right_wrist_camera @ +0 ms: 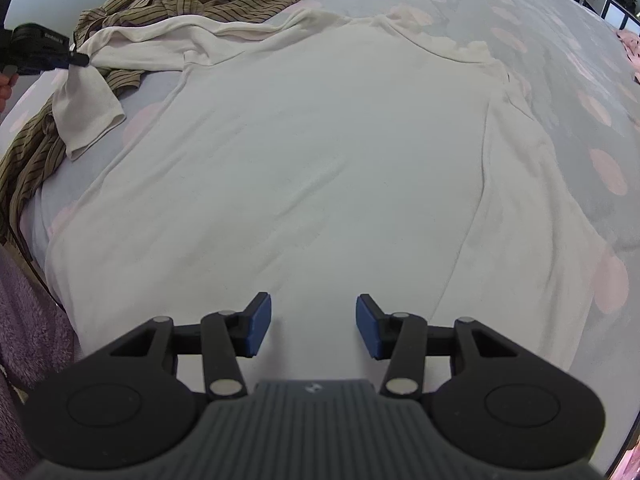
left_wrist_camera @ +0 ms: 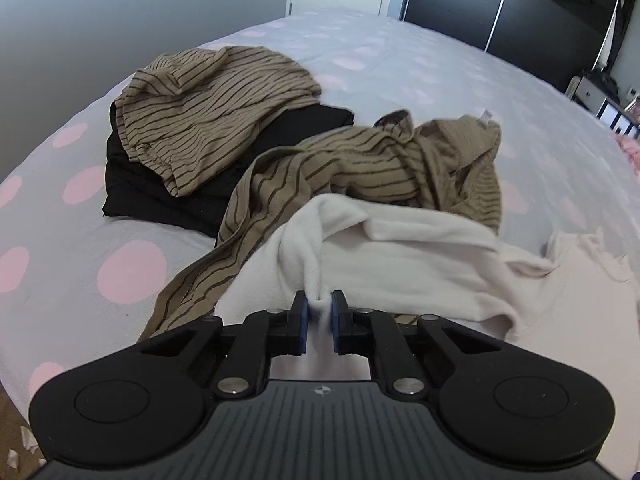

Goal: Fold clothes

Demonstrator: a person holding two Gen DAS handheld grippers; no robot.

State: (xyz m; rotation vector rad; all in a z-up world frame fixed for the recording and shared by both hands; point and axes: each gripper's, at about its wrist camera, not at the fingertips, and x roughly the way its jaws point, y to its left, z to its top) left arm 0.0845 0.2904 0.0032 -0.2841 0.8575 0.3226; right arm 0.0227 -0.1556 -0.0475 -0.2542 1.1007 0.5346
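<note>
A white long-sleeved top point(right_wrist_camera: 312, 160) lies spread flat on the bed, hem toward my right gripper. My left gripper point(left_wrist_camera: 319, 307) is shut on its left sleeve point(left_wrist_camera: 400, 256), bunched between the blue pads; in the right wrist view the left gripper point(right_wrist_camera: 82, 59) shows at the far left, holding the sleeve point(right_wrist_camera: 86, 108) raised above a striped brown garment point(right_wrist_camera: 32, 160). My right gripper point(right_wrist_camera: 314, 320) is open and empty, low over the top's lower part.
The bed has a grey sheet with pink dots point(left_wrist_camera: 132, 268). A folded striped brown garment point(left_wrist_camera: 208, 108) lies on a black one point(left_wrist_camera: 144, 196) at the left. A crumpled striped brown garment point(left_wrist_camera: 380, 160) lies behind the sleeve. A dark wardrobe point(left_wrist_camera: 500, 4) stands beyond the bed.
</note>
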